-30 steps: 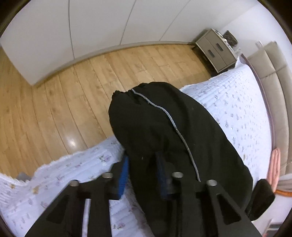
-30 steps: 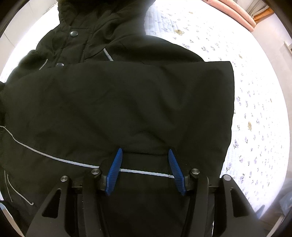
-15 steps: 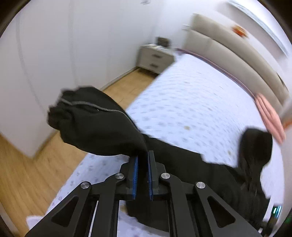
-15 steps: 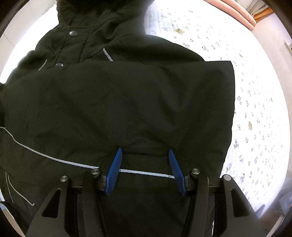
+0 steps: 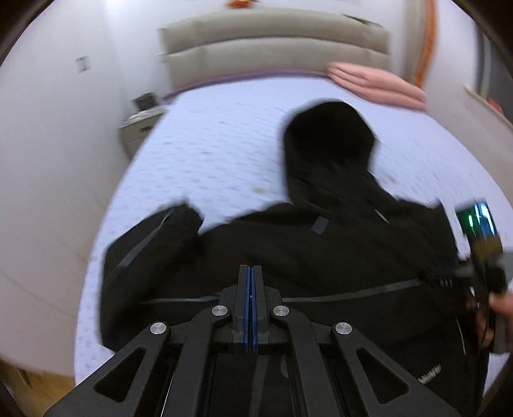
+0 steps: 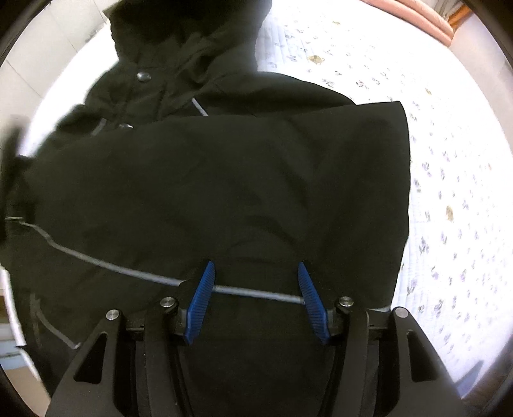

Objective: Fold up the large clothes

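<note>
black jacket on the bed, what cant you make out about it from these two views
- Black jacket, left wrist view: motion blur smears its seams and the left sleeve.
- Hem, both views: hidden behind the left gripper and right gripper.
- Right gripper's fingers: whether they press the fabric is unclear.
- Hood, right wrist view: top cut off by the frame edge.

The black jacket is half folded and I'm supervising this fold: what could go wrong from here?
1. The left tongs are shut with no cloth visibly between them, so the sleeve may flop back out.
2. The right tongs stand open over the black jacket, so nothing pins the fold.
3. The hood lies unfolded on the bed.
</note>
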Available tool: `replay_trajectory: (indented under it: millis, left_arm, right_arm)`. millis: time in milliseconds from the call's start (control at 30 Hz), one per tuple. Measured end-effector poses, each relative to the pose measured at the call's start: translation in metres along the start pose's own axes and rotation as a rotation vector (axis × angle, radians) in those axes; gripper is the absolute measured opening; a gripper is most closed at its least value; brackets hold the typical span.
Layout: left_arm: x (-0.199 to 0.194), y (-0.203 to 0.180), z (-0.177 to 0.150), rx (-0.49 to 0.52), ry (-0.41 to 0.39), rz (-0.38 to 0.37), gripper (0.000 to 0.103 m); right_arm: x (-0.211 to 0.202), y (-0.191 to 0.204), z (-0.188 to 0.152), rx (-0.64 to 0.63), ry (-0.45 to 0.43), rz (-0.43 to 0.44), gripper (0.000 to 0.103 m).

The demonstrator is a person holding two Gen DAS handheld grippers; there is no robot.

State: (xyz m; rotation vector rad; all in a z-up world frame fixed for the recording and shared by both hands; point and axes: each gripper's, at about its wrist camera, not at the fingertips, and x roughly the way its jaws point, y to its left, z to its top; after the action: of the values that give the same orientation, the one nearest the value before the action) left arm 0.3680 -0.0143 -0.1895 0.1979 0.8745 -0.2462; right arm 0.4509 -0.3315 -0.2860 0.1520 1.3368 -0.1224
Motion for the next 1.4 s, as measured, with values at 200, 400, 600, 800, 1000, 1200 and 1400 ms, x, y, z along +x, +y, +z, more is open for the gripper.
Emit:
replay_trajectory:
  millis: [200,400,600,800,1000,1200,1400]
  left_arm:
    - [0.021,-0.002,-0.014,-0.08,0.119,0.024,0.009]
    - [0.043,0.079,0.012,-0.232,0.068,0.305,0.061]
    - [0.094,0.139,0.029,-0.327,0.158,0.236,0.061]
    - [0.136,0.128,0.029,-0.282,0.227,0.162,0.061]
    - [0.174,0.121,0.029,-0.201,0.288,0.247,0.031]
    - [0.107,0.105,0.045,-0.207,0.149,0.166,0.011]
    - [0.021,0.036,0.048,-0.113,0.026,-0.017,0.011]
  right_arm:
    - [-0.022,-0.019,-0.015,-0.037,-0.018,0.041,0.059]
    - [-0.01,-0.03,-0.022,-0.07,0.014,0.046,0.059]
    - [-0.009,-0.033,-0.033,-0.103,0.012,0.034,0.066]
    - [-0.01,-0.036,-0.037,-0.118,0.019,0.026,0.069]
    - [-0.008,-0.034,-0.037,-0.123,0.023,0.014,0.072]
    - [-0.012,-0.037,-0.037,-0.094,0.019,0.02,0.072]
    - [-0.031,-0.045,-0.035,-0.037,-0.001,0.061,0.072]
